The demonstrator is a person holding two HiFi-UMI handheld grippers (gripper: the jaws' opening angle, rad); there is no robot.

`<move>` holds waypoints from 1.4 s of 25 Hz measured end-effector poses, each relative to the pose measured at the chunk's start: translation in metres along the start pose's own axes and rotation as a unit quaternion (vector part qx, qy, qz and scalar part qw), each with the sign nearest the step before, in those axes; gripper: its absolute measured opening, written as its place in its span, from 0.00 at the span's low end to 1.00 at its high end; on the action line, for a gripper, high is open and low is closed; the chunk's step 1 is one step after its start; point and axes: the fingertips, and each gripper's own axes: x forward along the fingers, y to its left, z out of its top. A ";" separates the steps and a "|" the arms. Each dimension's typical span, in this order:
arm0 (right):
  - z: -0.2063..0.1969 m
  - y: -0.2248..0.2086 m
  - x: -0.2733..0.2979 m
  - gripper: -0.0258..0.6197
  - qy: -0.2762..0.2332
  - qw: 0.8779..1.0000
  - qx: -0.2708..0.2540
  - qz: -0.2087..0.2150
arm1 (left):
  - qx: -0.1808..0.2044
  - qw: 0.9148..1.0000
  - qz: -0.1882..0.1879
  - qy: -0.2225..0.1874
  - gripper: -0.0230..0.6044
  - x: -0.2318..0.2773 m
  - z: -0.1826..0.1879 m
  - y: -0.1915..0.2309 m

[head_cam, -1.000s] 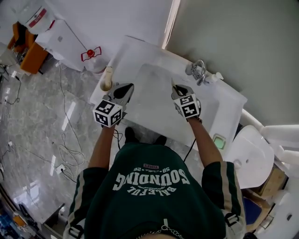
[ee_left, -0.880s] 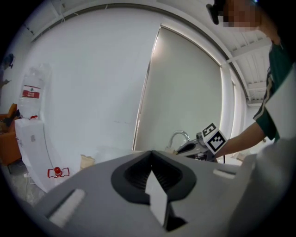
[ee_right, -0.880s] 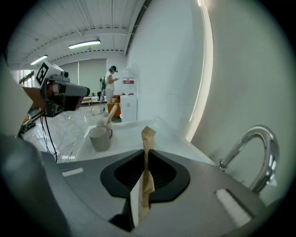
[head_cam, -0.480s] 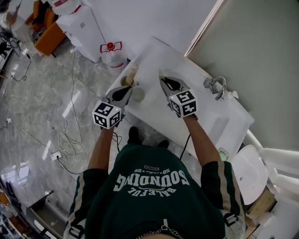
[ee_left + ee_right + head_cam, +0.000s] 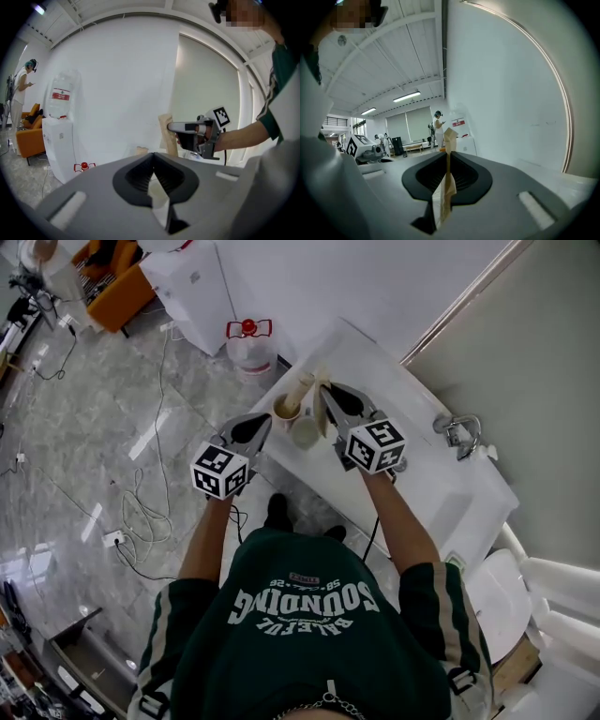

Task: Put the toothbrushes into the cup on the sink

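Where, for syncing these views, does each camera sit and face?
Head view: on the head, steeply down onto sink counter; shirt, forearms, left gripper, right gripper.
Left gripper view: level along its jaws at a white wall; right forearm shows.
Right gripper view: along jaws just tightened on a wrapped toothbrush.
Shared: each gripper view shows the other.

two cups, two toothbrushes

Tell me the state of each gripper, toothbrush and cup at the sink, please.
right gripper: shut on the held toothbrush, jaws just tightened a little
held toothbrush: wrapped, upright in the jaws
left gripper: shut, nothing between the jaws
brown cup: upright, holds the second toothbrush
second toothbrush: wrapped, leaning in the brown cup
pale cup: upright, looks empty
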 end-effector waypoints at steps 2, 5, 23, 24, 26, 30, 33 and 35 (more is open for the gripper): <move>-0.008 0.001 0.008 0.09 -0.001 1.000 0.012 -0.001 | -0.002 1.000 0.003 0.001 0.12 -0.005 -0.001 0.010; -0.023 -0.001 0.016 0.09 -0.008 1.000 0.028 -0.007 | -0.002 1.000 0.002 0.004 0.12 -0.009 -0.004 0.019; -0.104 -0.016 0.018 0.09 0.002 0.995 0.074 -0.074 | 0.004 1.000 -0.010 0.021 0.12 -0.018 -0.008 0.049; -0.108 -0.016 0.017 0.09 0.009 0.994 0.075 -0.074 | 0.004 1.000 -0.013 0.022 0.12 -0.016 -0.008 0.048; -0.117 -0.013 0.015 0.09 0.024 0.995 0.072 -0.070 | 0.004 1.000 -0.018 0.022 0.12 -0.012 -0.008 0.045; -0.135 -0.004 0.011 0.09 0.064 0.996 0.041 -0.051 | 0.003 0.999 -0.025 0.022 0.12 -0.004 -0.008 0.039; -0.142 -0.003 0.010 0.09 0.083 0.995 0.046 -0.042 | 0.004 0.999 -0.029 0.022 0.12 0.001 -0.007 0.035; -0.145 -0.004 0.010 0.09 0.092 0.993 0.055 -0.042 | 0.005 0.999 -0.032 0.023 0.12 0.003 -0.006 0.033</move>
